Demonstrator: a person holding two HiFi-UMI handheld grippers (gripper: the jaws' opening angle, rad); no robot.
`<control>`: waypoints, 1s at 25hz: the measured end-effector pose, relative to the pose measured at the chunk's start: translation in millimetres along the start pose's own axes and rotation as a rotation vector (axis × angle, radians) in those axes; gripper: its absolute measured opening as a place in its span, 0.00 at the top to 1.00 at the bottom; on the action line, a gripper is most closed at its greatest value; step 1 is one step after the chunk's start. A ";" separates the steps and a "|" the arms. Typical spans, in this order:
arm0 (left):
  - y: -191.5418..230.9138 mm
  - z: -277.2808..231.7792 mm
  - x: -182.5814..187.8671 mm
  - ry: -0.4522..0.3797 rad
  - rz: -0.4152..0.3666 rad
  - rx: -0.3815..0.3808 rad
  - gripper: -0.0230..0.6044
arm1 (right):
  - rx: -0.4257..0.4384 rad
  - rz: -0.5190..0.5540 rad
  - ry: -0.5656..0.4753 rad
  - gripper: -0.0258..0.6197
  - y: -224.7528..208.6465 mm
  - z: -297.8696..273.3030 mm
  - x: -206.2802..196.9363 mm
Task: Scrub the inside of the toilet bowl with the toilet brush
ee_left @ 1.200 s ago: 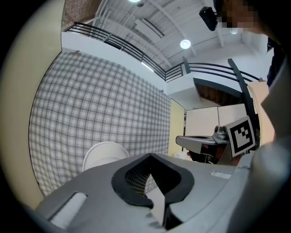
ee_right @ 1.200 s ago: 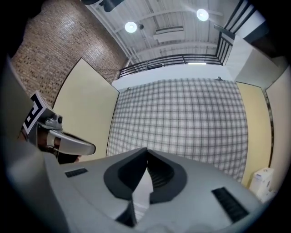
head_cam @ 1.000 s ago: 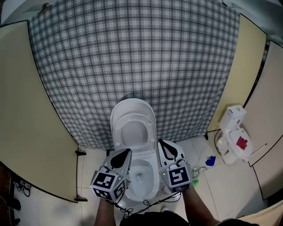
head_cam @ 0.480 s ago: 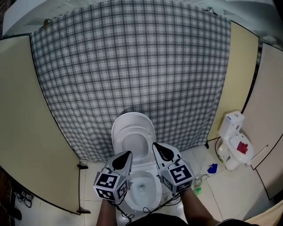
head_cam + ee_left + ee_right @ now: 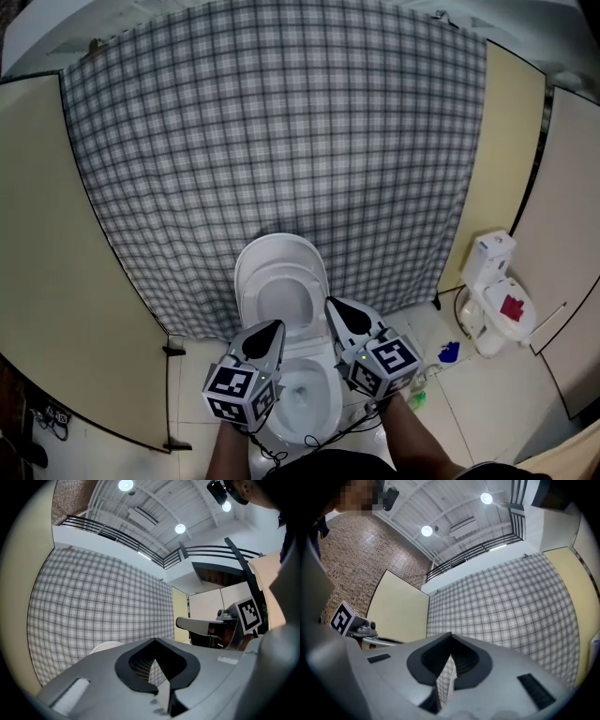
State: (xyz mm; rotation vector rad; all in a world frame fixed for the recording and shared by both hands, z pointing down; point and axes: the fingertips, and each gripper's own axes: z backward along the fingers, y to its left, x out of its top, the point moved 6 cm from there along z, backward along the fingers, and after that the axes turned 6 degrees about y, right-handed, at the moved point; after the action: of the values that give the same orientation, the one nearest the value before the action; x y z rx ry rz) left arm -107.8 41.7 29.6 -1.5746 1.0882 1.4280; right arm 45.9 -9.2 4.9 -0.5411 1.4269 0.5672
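Observation:
In the head view a white toilet stands against the checked curtain, with its lid and seat (image 5: 281, 281) raised. Its open bowl (image 5: 314, 398) lies below, between my two grippers. My left gripper (image 5: 265, 330) hovers over the bowl's left rim and my right gripper (image 5: 339, 309) over its right rim. Both point toward the curtain. Each is shut with nothing between its jaws, as the left gripper view (image 5: 154, 641) and the right gripper view (image 5: 450, 637) also show. I cannot make out a toilet brush for certain in any view.
The checked curtain (image 5: 281, 141) hangs behind the toilet between beige partition panels (image 5: 56, 262). A second, smaller white toilet (image 5: 497, 300) stands at the right. On the floor tiles near it lie a small blue object (image 5: 448, 352) and a green one (image 5: 415, 398). Cables trail below the bowl.
The right gripper has rolled about its own axis, so its marker cube shows a different tilt. The head view has shifted slightly. The left gripper has stayed in place.

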 end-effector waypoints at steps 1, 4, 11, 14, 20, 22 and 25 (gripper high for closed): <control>-2.0 -1.9 -2.3 0.004 0.005 -0.003 0.95 | 0.002 -0.001 0.008 0.94 -1.0 0.6 -2.6; -5.2 -9.1 -14.1 0.008 0.019 -0.015 0.95 | 0.019 0.009 0.038 0.94 -2.9 0.3 -13.7; -6.8 -6.3 -4.0 0.019 0.016 -0.035 0.95 | 0.066 0.044 0.080 0.94 10.8 1.0 -4.4; -5.9 -6.7 -8.4 0.027 -0.002 -0.035 0.95 | 0.077 0.055 0.081 0.94 13.9 0.2 -11.7; -4.9 -10.4 -17.1 0.024 0.007 -0.028 0.95 | 0.098 0.080 0.122 0.94 9.9 -2.5 -26.7; -6.7 -9.6 -9.5 0.029 0.008 -0.024 0.95 | 0.104 0.087 0.133 0.94 8.7 -2.4 -20.3; -8.6 -6.0 2.9 0.038 -0.001 -0.021 0.95 | 0.109 0.084 0.135 0.94 10.8 -2.0 -9.6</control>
State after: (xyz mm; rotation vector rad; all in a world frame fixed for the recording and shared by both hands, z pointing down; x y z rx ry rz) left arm -97.6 39.0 27.2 -1.6237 1.0973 1.4180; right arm 36.7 -2.7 14.3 -0.4412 1.6051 0.5235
